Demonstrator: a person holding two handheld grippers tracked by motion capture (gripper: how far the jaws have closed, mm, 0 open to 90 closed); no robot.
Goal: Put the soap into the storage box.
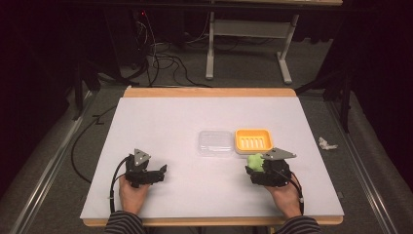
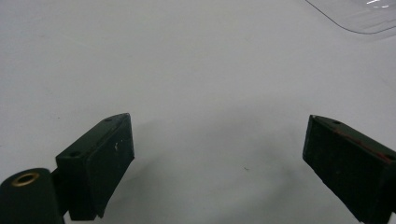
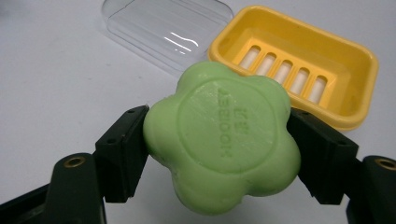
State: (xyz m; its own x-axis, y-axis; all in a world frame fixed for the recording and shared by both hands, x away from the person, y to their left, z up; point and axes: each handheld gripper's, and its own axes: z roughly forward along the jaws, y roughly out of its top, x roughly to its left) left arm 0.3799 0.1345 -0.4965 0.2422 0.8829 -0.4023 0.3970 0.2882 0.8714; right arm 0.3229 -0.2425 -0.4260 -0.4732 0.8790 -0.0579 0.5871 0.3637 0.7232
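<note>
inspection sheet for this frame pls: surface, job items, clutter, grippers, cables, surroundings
Surface: white table top, wooden edge at the far side.
Job's things: green soap clamped in the right gripper; yellow soap dish empty; clear lid beside it, upturned.
Clutter: crumpled white scrap on the floor to the right.
Grippers: left gripper open, nothing between the jaws.
Cables: black cable trailing from the left gripper; loose cables on the floor behind.
Surroundings: grey table frame behind, dark room.

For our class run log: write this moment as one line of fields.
right gripper: shut on green soap | left gripper: open, nothing held | yellow soap dish: no soap in it | clear lid: beside dish
</note>
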